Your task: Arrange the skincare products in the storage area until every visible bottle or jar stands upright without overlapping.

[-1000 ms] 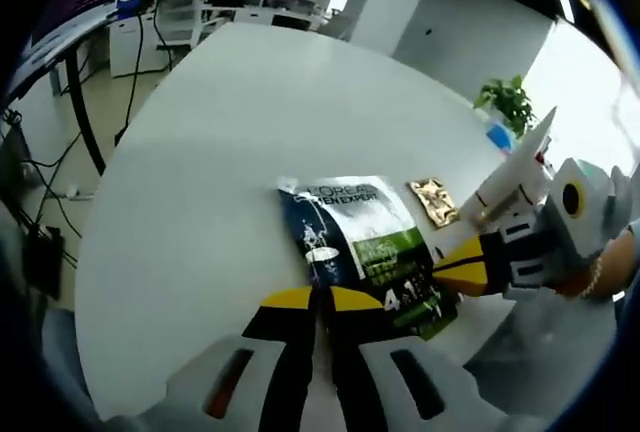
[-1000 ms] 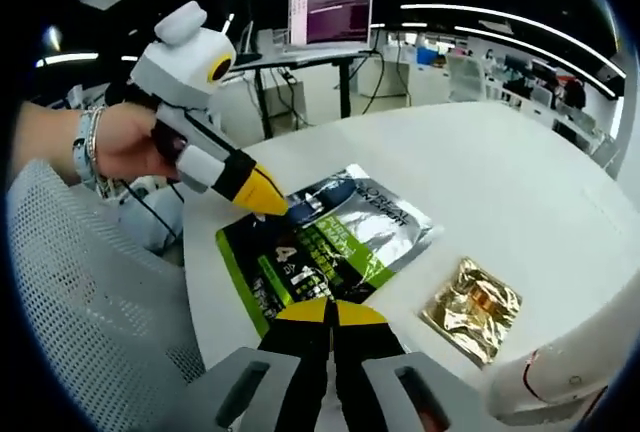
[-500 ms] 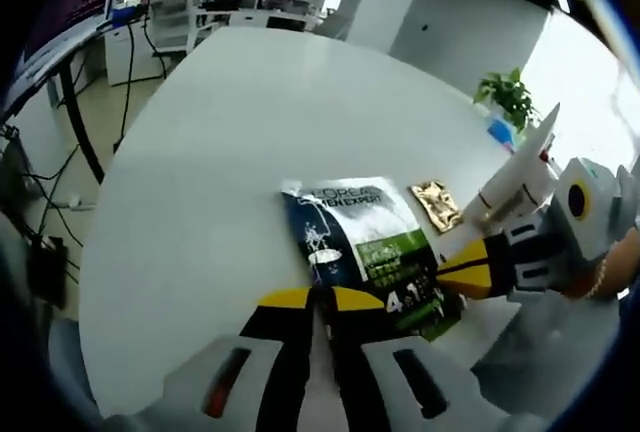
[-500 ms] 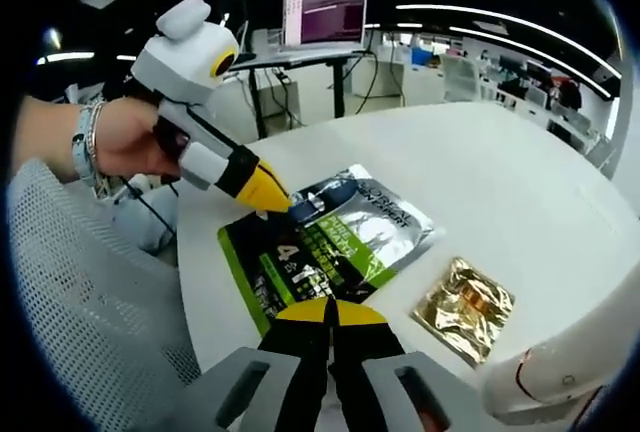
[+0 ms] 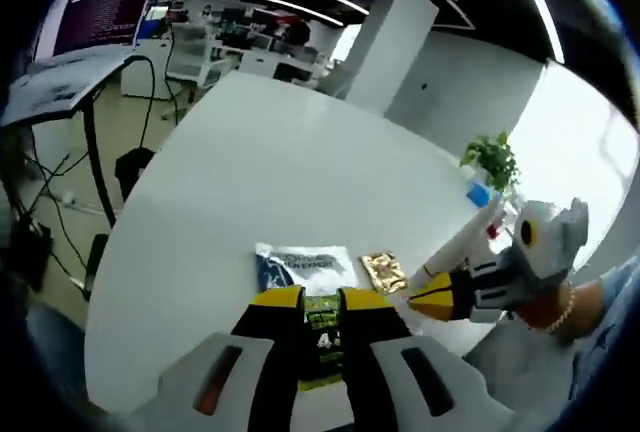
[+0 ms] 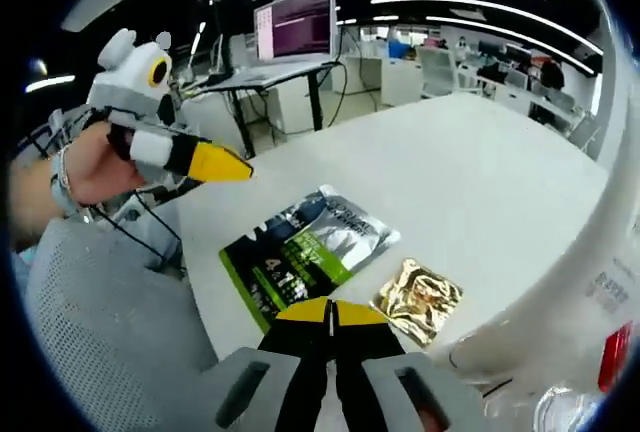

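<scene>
On the white surface [image 6: 470, 182] lie two flat packets: a green-and-silver sachet [image 6: 300, 250] at the lower centre of the right gripper view, and a small gold foil packet [image 6: 417, 299] just beside it to the right, apart from it. In the left gripper view the sachet [image 5: 305, 267] sits just above that view's own jaws at lower centre, the gold foil packet [image 5: 383, 271] close by on its right.

The right hand-held gripper [image 6: 329, 309] has its jaws pressed together on nothing, tips hovering near the sachet's lower edge. The left hand-held gripper [image 5: 320, 299] shows a narrow gap between its yellow tips, with the sachet's print visible through it — whether it nips the packet or merely hangs over it I cannot tell.

A white curved shape at the lower right of the right gripper view may be a bottle or tube; too blurred to name.

The sachet looks light, limp and slick — likely to slide if pushed and to sag if lifted by one corner. Its sealed edge seems the best hold. The foil packet looks crinkly and easily creased.
</scene>
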Motion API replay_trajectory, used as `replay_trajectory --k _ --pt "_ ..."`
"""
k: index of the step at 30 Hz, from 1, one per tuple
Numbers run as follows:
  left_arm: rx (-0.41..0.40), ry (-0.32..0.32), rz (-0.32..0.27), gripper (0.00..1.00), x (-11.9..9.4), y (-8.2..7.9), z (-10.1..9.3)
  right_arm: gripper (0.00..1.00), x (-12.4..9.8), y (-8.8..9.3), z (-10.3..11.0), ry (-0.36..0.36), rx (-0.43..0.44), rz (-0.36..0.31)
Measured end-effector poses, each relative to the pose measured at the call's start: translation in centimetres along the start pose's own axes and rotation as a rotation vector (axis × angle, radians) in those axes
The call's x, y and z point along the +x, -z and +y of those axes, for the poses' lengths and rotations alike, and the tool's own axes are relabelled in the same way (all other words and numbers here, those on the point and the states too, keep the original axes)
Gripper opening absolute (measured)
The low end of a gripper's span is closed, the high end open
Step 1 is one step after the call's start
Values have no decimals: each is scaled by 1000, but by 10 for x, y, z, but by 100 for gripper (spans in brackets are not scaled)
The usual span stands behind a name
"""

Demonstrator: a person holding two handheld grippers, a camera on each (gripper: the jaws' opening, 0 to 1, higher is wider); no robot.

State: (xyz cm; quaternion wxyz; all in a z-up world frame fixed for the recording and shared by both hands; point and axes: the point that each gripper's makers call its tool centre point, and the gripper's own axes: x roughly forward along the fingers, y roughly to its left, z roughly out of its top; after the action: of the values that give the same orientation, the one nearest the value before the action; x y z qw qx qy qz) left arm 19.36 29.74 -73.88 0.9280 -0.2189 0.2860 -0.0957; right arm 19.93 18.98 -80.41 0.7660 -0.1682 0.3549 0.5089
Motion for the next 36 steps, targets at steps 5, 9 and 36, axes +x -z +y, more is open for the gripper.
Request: replay_trajectory --k 5,9,36 --pt "55 11 16 4 -11 6 -31 0 4 22 -4 58 -82 28" --pt "89 26 44 4 -13 15 -50 0 18 31 -4 65 -74 57" --pt "242 -69 92 4 -10 36 -35 0 16 26 -11 118 -98 25"
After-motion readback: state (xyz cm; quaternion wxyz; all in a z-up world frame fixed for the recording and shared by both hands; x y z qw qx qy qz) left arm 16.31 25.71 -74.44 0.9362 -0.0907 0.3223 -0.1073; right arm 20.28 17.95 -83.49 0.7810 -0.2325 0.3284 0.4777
